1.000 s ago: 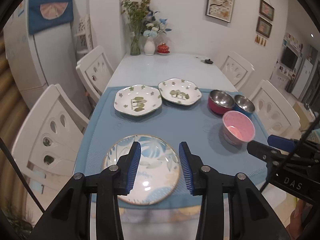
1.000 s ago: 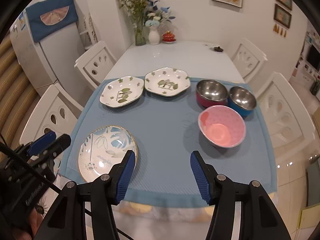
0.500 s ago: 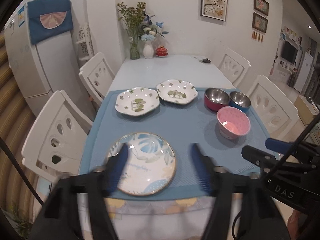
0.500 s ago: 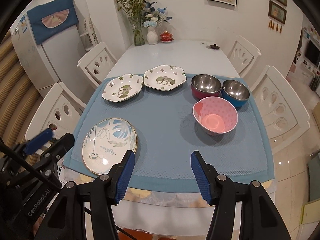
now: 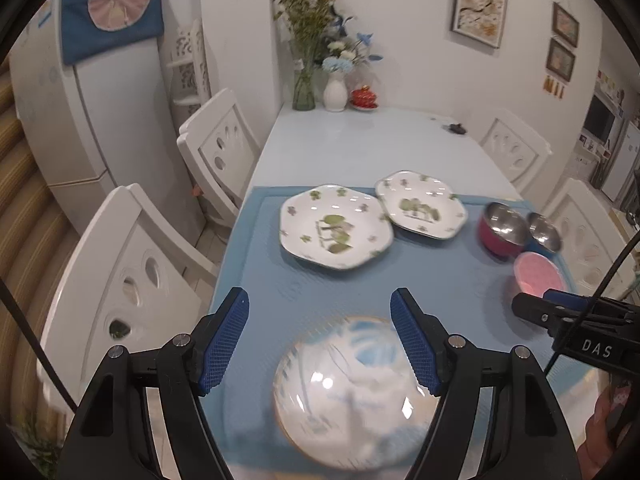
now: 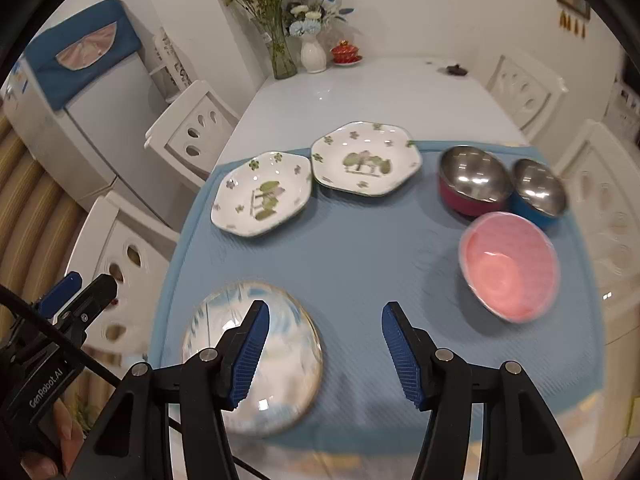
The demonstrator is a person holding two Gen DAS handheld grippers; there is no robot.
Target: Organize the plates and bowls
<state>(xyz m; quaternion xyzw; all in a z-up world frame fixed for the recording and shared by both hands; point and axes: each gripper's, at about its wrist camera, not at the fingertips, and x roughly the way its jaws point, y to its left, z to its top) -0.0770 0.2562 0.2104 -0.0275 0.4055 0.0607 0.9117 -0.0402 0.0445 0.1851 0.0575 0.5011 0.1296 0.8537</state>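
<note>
Hovering above the near edge of the blue mat (image 5: 320,280), the left claw (image 5: 320,336) was seen with its blue pads spread wide and nothing between them, the round blue-leaf plate (image 5: 352,396) lying blurred on the mat below and slightly toward 5 o'clock of the gap. The right claw (image 6: 324,344) was held moderately open over the same mat, also empty, its left pad overlapping the round plate in that view without any contact that could be confirmed. From the right wrist view, the round plate was found at 7 o'clock on the mat, near the front edge of the counter (image 6: 360,92). Two white hexagonal plates with green leaf prints were set side by side toward 12 o'clock: the left hexagonal plate (image 6: 262,194) at about 11 o'clock and the right hexagonal plate (image 6: 366,164) just beside it, their rims appearing to touch or nearly so. At 2 o'clock a steel bowl with a red outside (image 6: 474,186) and a steel bowl with a blue outside (image 6: 538,192) were placed against each other, and the pink bowl (image 6: 508,266) was seen just in front of them, tilted toward the camera. At the far end of the counter, vases of flowers (image 6: 296,20) and a small red lidded cup (image 6: 345,53) were noted, with white chairs (image 5: 120,280) along both sides.
</note>
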